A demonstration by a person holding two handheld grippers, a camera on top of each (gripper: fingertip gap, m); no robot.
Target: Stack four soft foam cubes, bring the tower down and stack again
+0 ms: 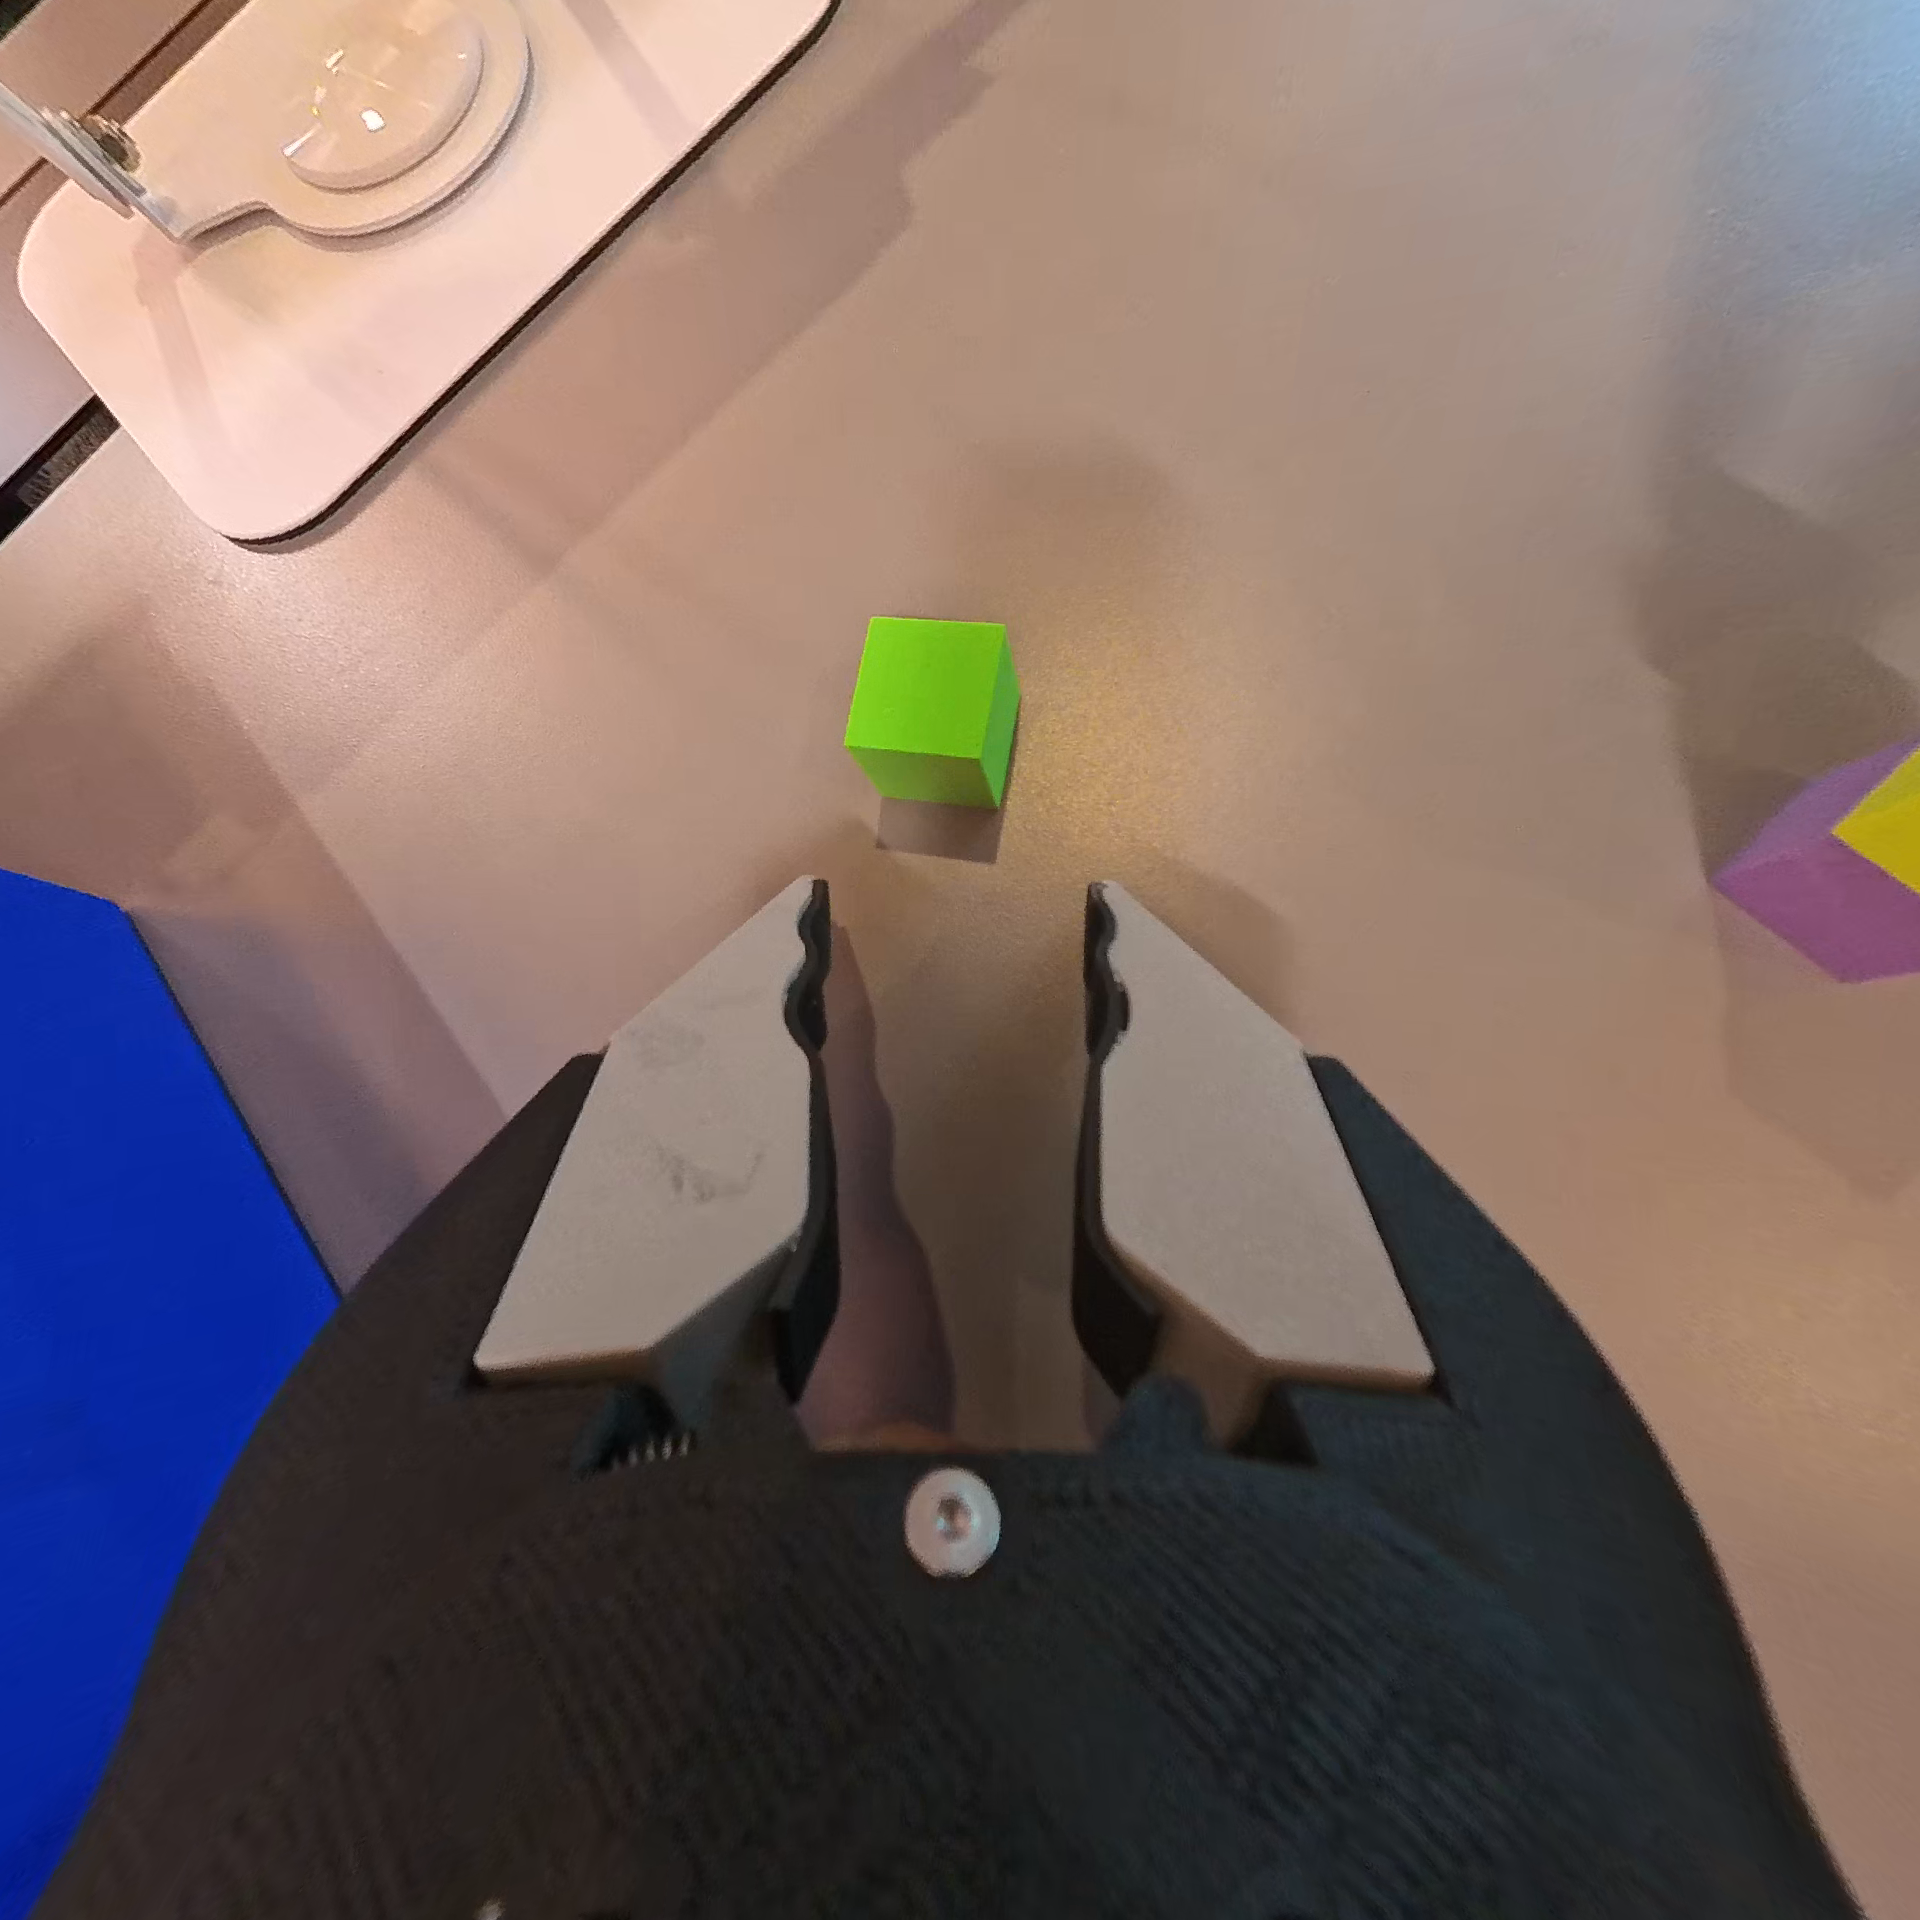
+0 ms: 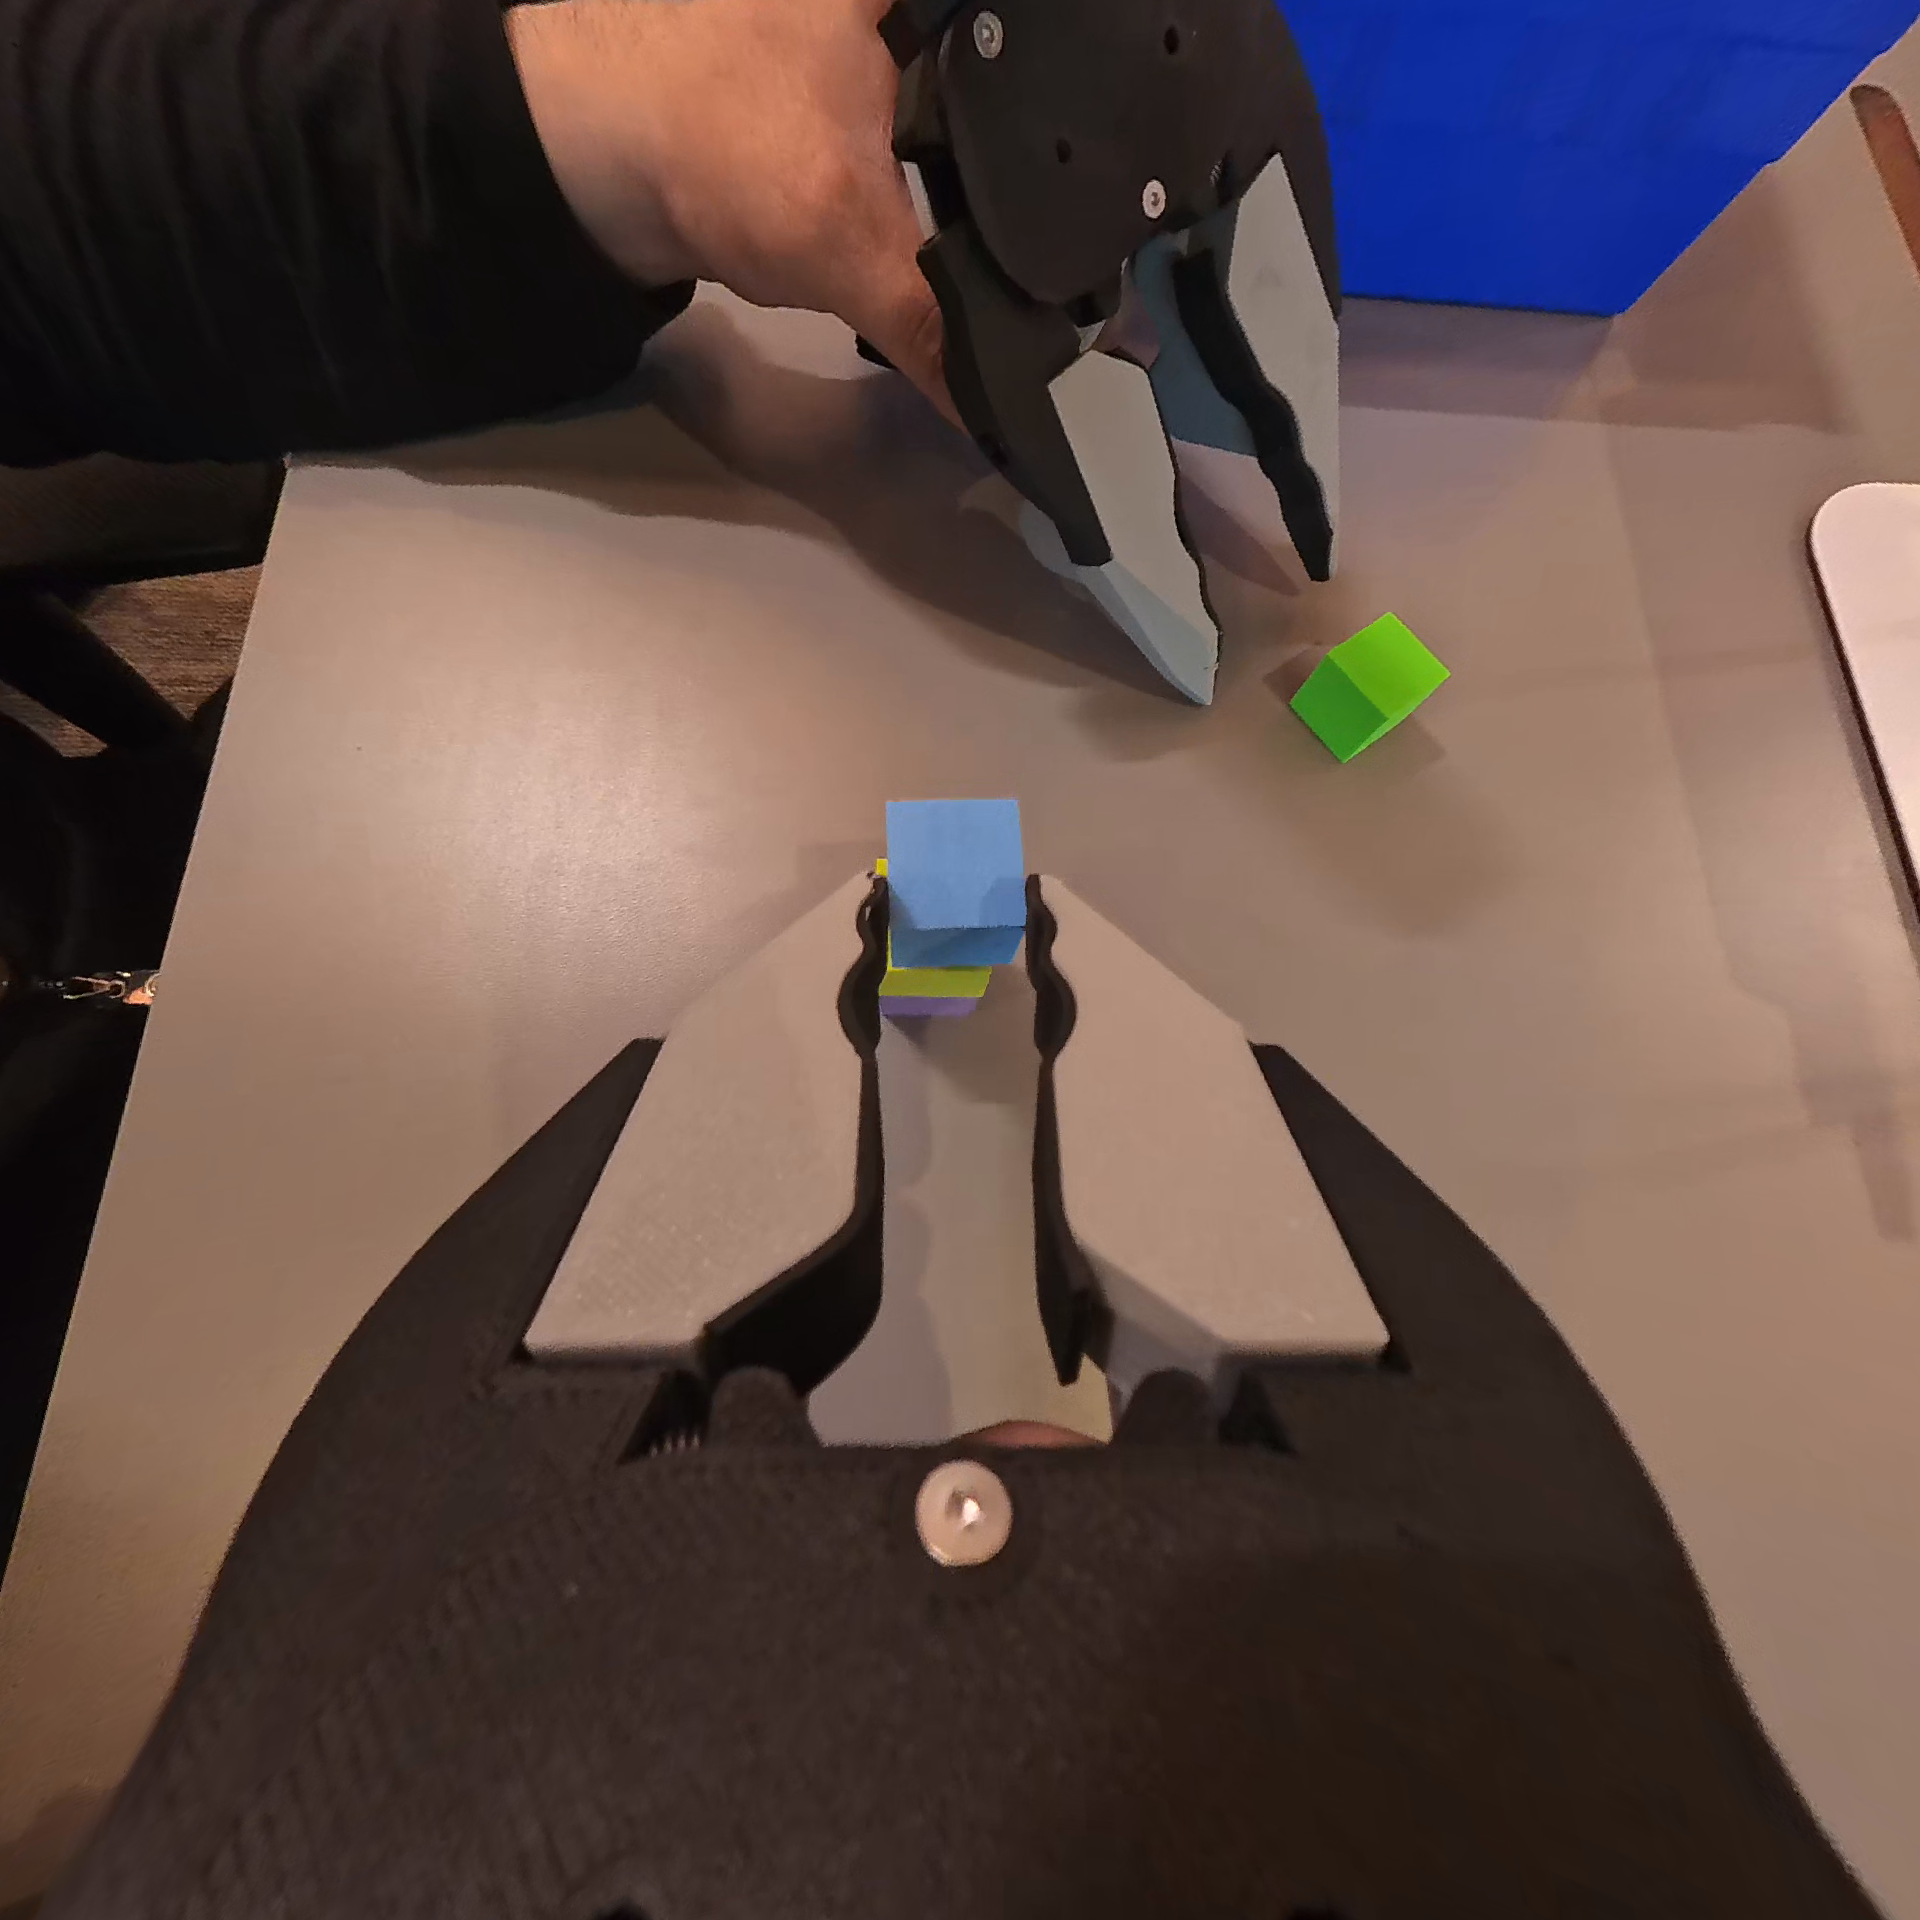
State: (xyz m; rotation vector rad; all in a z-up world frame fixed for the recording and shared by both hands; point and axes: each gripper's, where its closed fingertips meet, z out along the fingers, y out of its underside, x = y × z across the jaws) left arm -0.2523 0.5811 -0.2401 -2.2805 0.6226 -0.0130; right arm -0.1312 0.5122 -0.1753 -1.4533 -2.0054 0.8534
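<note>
— Right gripper (image 2: 951, 883) first, since it fills the near view: what is it doing?

— Its fingers point forward and down over the table (image 2: 520, 727), and the pads are pressed on the two sides of the blue cube (image 2: 954, 862). That cube sits on top of a yellow cube (image 2: 935, 982), with a purple cube (image 2: 928, 1006) under that.

— And the other one?

— Left gripper (image 2: 1262, 634) comes in from the far side, held in a hand (image 2: 748, 166) with a black sleeve (image 2: 260, 208) behind it. It tilts steeply down, tips close to the tabletop. Jaws stand apart, nothing between them.

— Where is the green cube?

— Green cube (image 1: 930, 712) lies alone on the table, just ahead of the left gripper's tips and slightly left of the gap's centre line in that gripper's own view. It does not touch either finger. From the right wrist view it sits turned at an angle, well apart from the tower.

— Any room around it?

— Bare table on all sides of the green cube. A pale mat (image 1: 364, 312) lies farther ahead to the left, a blue panel (image 1: 104, 1247) at the left edge, and the tower shows at the far right border. Table edge runs along the left in the right wrist view, with dark floor beyond.
</note>
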